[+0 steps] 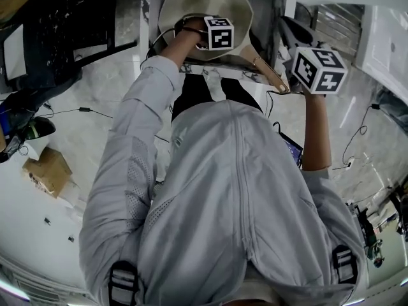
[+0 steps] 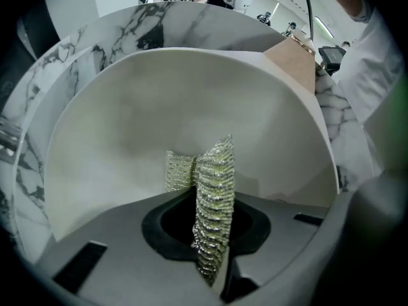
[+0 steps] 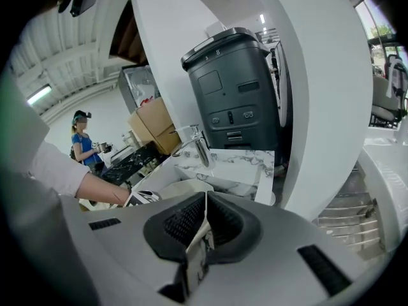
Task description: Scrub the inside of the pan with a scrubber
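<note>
A cream pan [image 1: 205,6] with a wooden handle [image 1: 262,65] lies in a marble-edged sink ahead of me. My left gripper [image 1: 217,33] reaches down into it. In the left gripper view the jaws [image 2: 205,217] are shut on a silvery-yellow mesh scrubber [image 2: 215,171], whose far end lies against the pan's pale inside [image 2: 191,101]. My right gripper [image 1: 317,69] hovers to the right of the handle's end. In its own view the right gripper [image 3: 204,214] is shut with nothing visible between the pads, and the pan [image 3: 185,187] sits low at the left.
A faucet [image 3: 197,146] stands on the marble counter [image 3: 245,163], with a dark grey machine [image 3: 239,88] behind it. A person in blue [image 3: 83,146] stands far back. A cardboard box [image 1: 46,171] and cables lie on the floor to my left.
</note>
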`<state>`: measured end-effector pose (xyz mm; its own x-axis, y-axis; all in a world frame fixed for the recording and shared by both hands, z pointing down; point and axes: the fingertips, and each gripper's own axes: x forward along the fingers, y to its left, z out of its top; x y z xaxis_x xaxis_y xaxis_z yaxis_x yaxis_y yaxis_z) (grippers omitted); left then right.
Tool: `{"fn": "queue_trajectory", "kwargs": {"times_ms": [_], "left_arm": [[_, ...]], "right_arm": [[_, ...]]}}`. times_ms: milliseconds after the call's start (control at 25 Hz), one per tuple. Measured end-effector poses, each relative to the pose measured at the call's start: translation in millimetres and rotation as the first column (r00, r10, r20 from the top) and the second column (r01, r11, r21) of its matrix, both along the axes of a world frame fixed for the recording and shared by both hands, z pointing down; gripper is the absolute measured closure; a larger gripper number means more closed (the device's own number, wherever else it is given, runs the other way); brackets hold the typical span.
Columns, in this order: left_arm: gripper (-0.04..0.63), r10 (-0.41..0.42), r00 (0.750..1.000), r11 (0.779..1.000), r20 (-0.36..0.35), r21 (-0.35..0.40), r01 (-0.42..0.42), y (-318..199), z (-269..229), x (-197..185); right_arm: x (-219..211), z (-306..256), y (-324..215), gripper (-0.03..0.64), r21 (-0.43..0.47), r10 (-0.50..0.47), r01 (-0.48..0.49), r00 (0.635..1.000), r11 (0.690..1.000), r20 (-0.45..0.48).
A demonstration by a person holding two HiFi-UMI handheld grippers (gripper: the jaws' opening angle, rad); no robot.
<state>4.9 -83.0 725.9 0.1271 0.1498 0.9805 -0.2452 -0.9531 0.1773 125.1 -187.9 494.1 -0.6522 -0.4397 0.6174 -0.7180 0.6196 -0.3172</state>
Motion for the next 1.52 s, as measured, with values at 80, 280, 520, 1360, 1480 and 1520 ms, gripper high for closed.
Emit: {"fn": "queue_trajectory", "kwargs": {"times_ms": [80, 280, 520, 1360, 1480, 1520], "left_arm": [[0.529, -0.013, 1.0, 1.0, 0.013, -0.024, 0.013, 7.7, -0.1, 1.3], [0.529, -0.019, 1.0, 0.992, 0.019, -0.123, 0.021, 35.0, -3.3, 6.6], [0.529, -0.108, 0.994, 0.965, -0.017, -0.244, 0.101, 49.3, -10.9, 2.1], [0.531, -0.517, 0.754, 0.751, -0.405, -0.638, 0.172, 51.1, -104.4, 43.7], [0.531, -0.509, 0.736, 0.771, -0.446, -0.617, 0.159, 48.6, -114.1, 41.4], [0.531, -0.511, 0.726, 0.773, -0.46, -0.615, 0.155, 47.8, -119.7, 39.5]], "right_arm": [[6.7, 2.5, 4.4, 0.58, -0.006, -0.003, 0.003, 1.0, 1.0, 0.005], [20.8, 4.3, 14.9, 0.58, -0.001, 0.007, -0.007, 1.0, 1.0, -0.009], [23.4, 2.3, 24.5, 0.58, 0.003, 0.049, -0.049, 0.999, 0.999, -0.012], [17.9, -25.0, 57.7, 0.58, 0.028, 0.168, -0.167, 0.986, 0.986, -0.012], [11.7, -38.0, 54.3, 0.58, 0.057, 0.171, -0.171, 0.985, 0.984, 0.005], [9.5, -43.1, 53.8, 0.58, 0.067, 0.171, -0.171, 0.985, 0.983, 0.011]]}}
